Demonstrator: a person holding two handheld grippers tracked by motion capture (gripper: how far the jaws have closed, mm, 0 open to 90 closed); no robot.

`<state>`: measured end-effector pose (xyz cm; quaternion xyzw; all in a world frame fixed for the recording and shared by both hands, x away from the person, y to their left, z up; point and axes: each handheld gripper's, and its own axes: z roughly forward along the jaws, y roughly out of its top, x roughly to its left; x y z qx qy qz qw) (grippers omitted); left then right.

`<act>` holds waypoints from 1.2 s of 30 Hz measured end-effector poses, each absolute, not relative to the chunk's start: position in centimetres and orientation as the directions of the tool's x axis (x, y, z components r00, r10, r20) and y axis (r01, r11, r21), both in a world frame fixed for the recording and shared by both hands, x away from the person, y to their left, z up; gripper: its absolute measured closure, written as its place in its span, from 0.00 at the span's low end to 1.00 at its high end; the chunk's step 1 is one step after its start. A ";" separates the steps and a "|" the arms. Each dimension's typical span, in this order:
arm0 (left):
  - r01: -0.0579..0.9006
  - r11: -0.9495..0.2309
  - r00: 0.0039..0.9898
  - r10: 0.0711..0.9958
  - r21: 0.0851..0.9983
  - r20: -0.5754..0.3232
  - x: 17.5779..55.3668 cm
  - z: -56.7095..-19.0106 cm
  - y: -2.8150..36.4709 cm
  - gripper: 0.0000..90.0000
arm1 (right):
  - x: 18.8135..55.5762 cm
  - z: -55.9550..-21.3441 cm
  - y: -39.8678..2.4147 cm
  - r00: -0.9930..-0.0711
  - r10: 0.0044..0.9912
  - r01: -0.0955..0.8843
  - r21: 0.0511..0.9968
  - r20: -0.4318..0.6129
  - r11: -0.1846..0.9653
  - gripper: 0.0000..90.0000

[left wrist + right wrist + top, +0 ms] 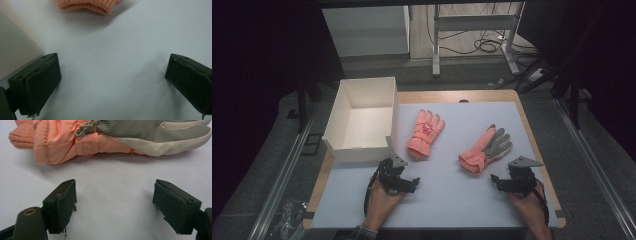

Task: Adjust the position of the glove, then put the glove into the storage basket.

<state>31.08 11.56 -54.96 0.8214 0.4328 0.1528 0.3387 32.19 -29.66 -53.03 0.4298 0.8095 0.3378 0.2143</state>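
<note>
Two orange gloves lie on the pale mat. The left glove (426, 132) rests back up beside the box; its knitted cuff (86, 5) shows at the top of the left gripper view. The right glove (486, 149) lies palm up with a grey palm (150, 132) and orange cuff. My left gripper (408, 183) sits low on the mat in front of the left glove, jaws open (112, 82) with nothing between them. In front of the right glove my right gripper (502, 182) is open too (115, 205), its jaws wide apart over bare mat, short of the glove.
An open white cardboard box (343, 145) stands at the table's left rear, its near corner (15, 50) close to my left jaw. The wooden table edge (537, 145) frames the mat. Behind the table are a metal frame (472, 22) and floor cables.
</note>
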 end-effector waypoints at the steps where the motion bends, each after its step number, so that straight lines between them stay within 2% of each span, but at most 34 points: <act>1: 0.607 -0.396 0.579 0.814 0.689 -0.042 31.1 -55.0 11.6 0.00 | 32.2 -53.0 -29.7 -0.539 0.841 0.551 0.731 -0.057 0.402 0.21; 18: 0.606 -0.401 0.581 0.813 0.687 -0.038 31.1 -55.0 11.6 0.00 | 32.2 -53.0 -29.7 -0.538 0.841 0.555 0.730 -0.051 0.400 0.21; 24: 0.606 -0.401 0.581 0.813 0.687 -0.038 31.1 -55.0 11.6 0.00 | 32.3 -53.0 -29.6 -0.546 0.836 0.558 0.720 -0.056 0.413 0.14; 31: 0.606 -0.401 0.581 0.813 0.687 -0.038 31.1 -54.9 11.6 0.00 | 32.3 -53.0 -29.6 -0.541 0.839 0.564 0.718 -0.052 0.408 0.14; 36: 0.606 -0.401 0.581 0.813 0.686 -0.038 31.1 -54.9 11.6 0.00 | 32.3 -52.8 -29.6 -0.515 0.857 0.586 0.724 -0.014 0.364 0.15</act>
